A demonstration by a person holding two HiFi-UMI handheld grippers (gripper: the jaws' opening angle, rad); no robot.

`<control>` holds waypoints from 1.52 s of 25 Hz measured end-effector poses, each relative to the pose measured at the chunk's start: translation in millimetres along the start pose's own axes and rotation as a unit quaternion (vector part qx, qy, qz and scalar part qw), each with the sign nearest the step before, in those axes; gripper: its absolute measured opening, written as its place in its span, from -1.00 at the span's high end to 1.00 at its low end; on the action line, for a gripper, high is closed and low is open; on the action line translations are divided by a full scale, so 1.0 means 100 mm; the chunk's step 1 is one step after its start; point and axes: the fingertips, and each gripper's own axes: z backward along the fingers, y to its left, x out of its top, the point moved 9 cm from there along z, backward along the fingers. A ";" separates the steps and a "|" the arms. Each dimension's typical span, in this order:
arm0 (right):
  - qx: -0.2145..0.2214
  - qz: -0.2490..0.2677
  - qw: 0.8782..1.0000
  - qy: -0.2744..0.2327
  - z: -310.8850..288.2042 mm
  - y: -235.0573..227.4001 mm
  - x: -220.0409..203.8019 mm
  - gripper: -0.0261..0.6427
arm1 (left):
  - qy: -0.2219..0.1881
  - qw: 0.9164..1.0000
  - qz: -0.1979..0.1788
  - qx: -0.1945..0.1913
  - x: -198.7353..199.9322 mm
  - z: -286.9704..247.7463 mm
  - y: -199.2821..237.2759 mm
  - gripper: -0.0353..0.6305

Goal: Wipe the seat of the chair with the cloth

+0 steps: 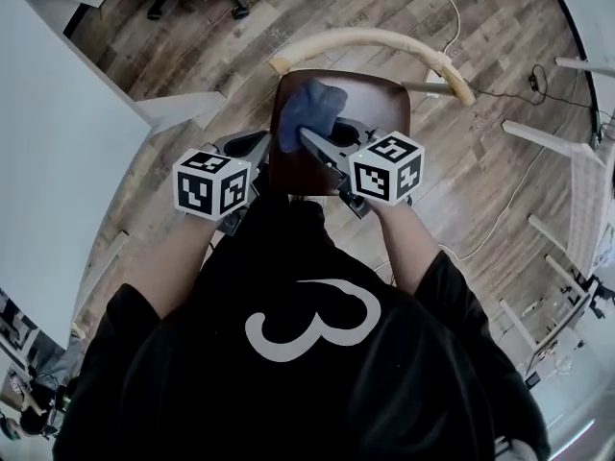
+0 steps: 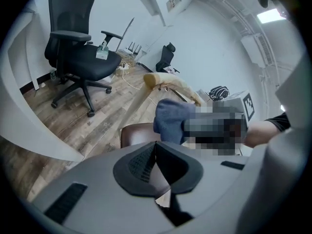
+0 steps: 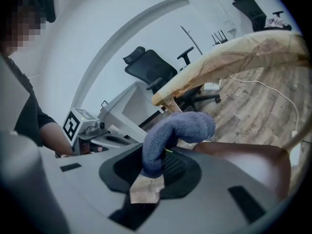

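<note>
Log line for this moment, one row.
right gripper: shut on cloth | cloth: over chair seat, contact unclear | left gripper: shut, empty

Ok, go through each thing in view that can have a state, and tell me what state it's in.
Right claw: shut on the cloth.
Left claw: shut, nothing in it.
Cloth: bunched, curling up out of the right claw, over the seat.
Seat: mostly bare, cloth over its left part.
Office chair: upright on the floor.
</note>
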 end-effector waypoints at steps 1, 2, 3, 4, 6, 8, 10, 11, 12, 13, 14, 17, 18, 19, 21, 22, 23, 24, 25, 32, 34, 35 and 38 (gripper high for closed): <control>-0.006 0.003 1.000 0.007 -0.11 -0.06 -0.01 0.66 | 0.007 1.000 0.004 0.003 -0.02 -0.01 0.08 0.85; -0.012 0.006 1.000 0.015 -0.22 -0.11 -0.03 0.66 | 0.013 1.000 0.008 0.004 -0.04 -0.02 0.16 0.85; -0.017 0.010 1.000 0.025 -0.33 -0.16 -0.05 0.66 | 0.018 1.000 0.011 0.005 -0.05 -0.03 0.23 0.85; -0.021 0.014 0.999 0.035 -0.44 -0.20 -0.07 0.66 | 0.021 1.000 0.014 0.005 -0.05 -0.03 0.29 0.85; -0.025 0.025 0.998 0.055 -0.62 -0.29 -0.10 0.66 | 0.025 1.000 0.016 0.004 -0.03 -0.05 0.36 0.85; -0.026 0.037 0.996 0.076 -0.75 -0.35 -0.14 0.66 | 0.029 0.999 0.014 0.000 -0.02 -0.07 0.38 0.85; -0.031 0.046 0.994 0.095 -0.87 -0.41 -0.18 0.66 | 0.034 0.999 0.011 -0.007 -0.01 -0.12 0.40 0.85; -0.034 0.050 0.993 0.104 -0.93 -0.44 -0.18 0.66 | 0.039 0.999 0.010 -0.008 -0.01 -0.14 0.42 0.85; -0.038 0.054 0.991 0.113 -1.00 -0.47 -0.18 0.66 | 0.043 0.999 0.008 -0.008 -0.01 -0.17 0.44 0.85; -0.042 0.059 0.990 0.123 -1.06 -0.50 -0.19 0.66 | 0.048 0.999 0.008 -0.008 -0.02 -0.18 0.46 0.85; -0.047 0.065 0.988 0.132 -1.11 -0.53 -0.20 0.66 | 0.052 0.999 0.008 -0.008 -0.04 -0.18 0.47 0.85; -0.067 0.080 0.983 0.150 -1.23 -0.62 -0.25 0.66 | 0.056 0.998 0.013 -0.008 -0.13 -0.18 0.51 0.85; -0.073 0.084 0.982 0.155 -1.25 -0.67 -0.26 0.66 | 0.057 0.998 0.015 -0.005 -0.17 -0.19 0.52 0.85; -0.079 0.087 0.980 0.163 -1.27 -0.71 -0.27 0.66 | 0.058 0.998 0.020 -0.003 -0.20 -0.21 0.54 0.85; -0.091 0.091 0.975 0.183 -1.30 -0.81 -0.32 0.66 | 0.055 0.998 0.034 0.001 -0.26 -0.25 0.57 0.85; -0.098 0.092 0.972 0.192 -1.31 -0.85 -0.35 0.66 | 0.052 0.998 0.042 0.001 -0.27 -0.26 0.57 0.85; -0.105 0.090 0.970 0.198 -1.31 -0.90 -0.38 0.66 | 0.048 0.998 0.049 0.002 -0.28 -0.28 0.58 0.85; -0.112 0.083 0.970 0.200 -1.31 -0.94 -0.40 0.66 | 0.044 0.998 0.055 0.003 -0.28 -0.29 0.58 0.85; -0.120 0.074 0.970 0.200 -1.30 -0.99 -0.42 0.66 | 0.041 0.997 0.058 0.006 -0.28 -0.30 0.58 0.85; -0.156 0.046 0.966 0.201 -1.26 -1.18 -0.47 0.66 | 0.034 0.996 0.077 0.032 -0.28 -0.41 0.60 0.85; -0.160 0.048 0.965 0.202 -1.24 -1.22 -0.49 0.66 | 0.031 0.995 0.084 0.036 -0.28 -0.43 0.58 0.85; -0.164 0.050 0.964 0.202 -1.22 -1.25 -0.50 0.66 | 0.031 0.995 0.088 0.038 -0.29 -0.45 0.57 0.85; -0.182 0.051 0.962 0.199 -1.13 -1.31 -0.56 0.66 | 0.025 0.993 0.106 0.042 -0.31 -0.48 0.51 0.85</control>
